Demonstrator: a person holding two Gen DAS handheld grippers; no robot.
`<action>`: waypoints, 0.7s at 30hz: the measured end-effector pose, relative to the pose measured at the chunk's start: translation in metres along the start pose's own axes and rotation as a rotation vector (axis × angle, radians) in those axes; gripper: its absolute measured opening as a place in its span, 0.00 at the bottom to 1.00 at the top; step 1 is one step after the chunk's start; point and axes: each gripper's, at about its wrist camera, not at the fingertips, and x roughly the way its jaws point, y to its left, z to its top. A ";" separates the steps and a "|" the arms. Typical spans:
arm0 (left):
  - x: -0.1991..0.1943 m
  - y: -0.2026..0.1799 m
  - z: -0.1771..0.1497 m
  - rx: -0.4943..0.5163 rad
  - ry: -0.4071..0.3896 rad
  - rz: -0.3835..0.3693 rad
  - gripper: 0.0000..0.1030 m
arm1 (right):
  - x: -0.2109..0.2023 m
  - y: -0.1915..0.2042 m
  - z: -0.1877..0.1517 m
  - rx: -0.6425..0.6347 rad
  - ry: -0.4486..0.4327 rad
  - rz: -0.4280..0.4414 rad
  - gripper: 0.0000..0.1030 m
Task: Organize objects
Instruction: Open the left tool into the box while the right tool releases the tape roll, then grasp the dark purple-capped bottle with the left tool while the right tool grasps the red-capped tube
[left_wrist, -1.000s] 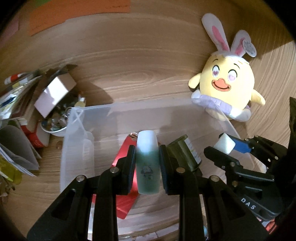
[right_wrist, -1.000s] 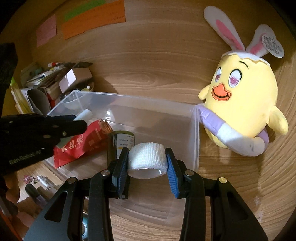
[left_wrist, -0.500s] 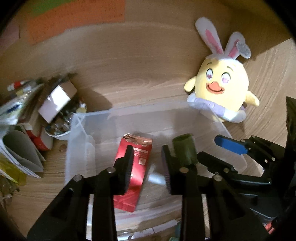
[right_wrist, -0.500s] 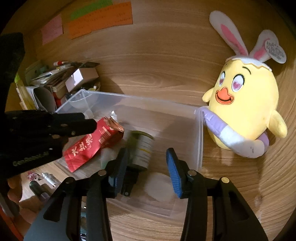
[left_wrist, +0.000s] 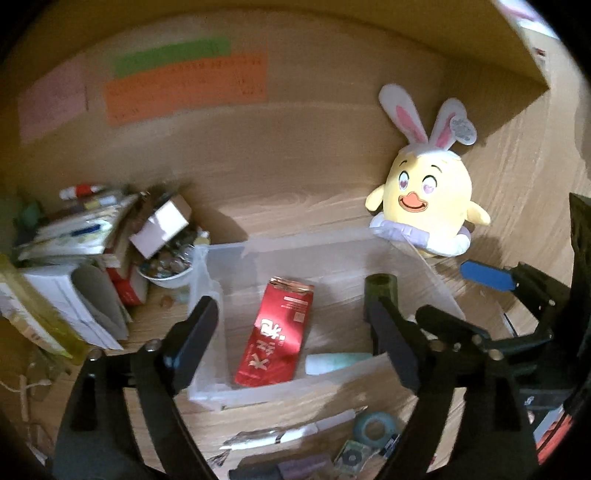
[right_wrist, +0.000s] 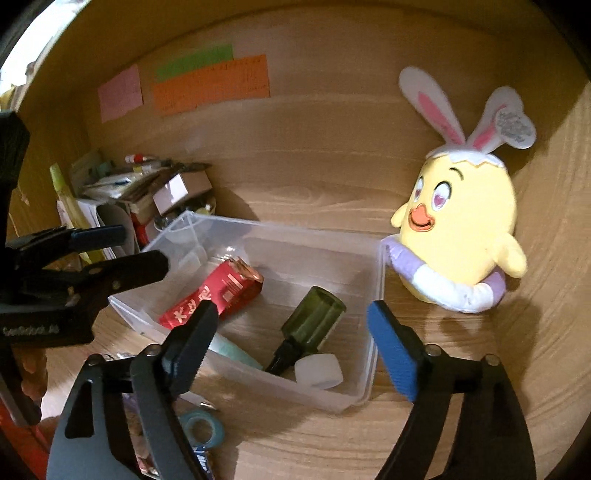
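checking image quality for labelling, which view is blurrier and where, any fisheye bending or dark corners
Left wrist view: softer overall, the paper clutter at left smeared and the red packet soft. Right wrist view: sharper, the green bottle crisp. Both: wood grain bows near the rim, corners black, lighting dim and warm.

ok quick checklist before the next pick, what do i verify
1. Left tool open and empty: ok.
2. Right tool open and empty: ok.
3. White tape roll inside the clear bin: ok.
4. Pale green tube inside the bin, lying flat: ok.
5. Blue tape roll on the desk in front of the bin, unobstructed: ok.
6. Nearby clutter identity: cannot tell, blurred.
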 end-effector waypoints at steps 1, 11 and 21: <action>-0.005 0.000 -0.002 0.005 -0.010 0.004 0.90 | -0.004 0.001 -0.001 0.001 -0.005 0.001 0.79; -0.039 0.005 -0.032 0.050 -0.023 0.020 0.95 | -0.030 0.016 -0.027 0.022 -0.008 0.013 0.80; -0.040 0.026 -0.074 0.035 0.051 0.021 0.95 | -0.037 0.034 -0.062 0.017 0.035 -0.002 0.80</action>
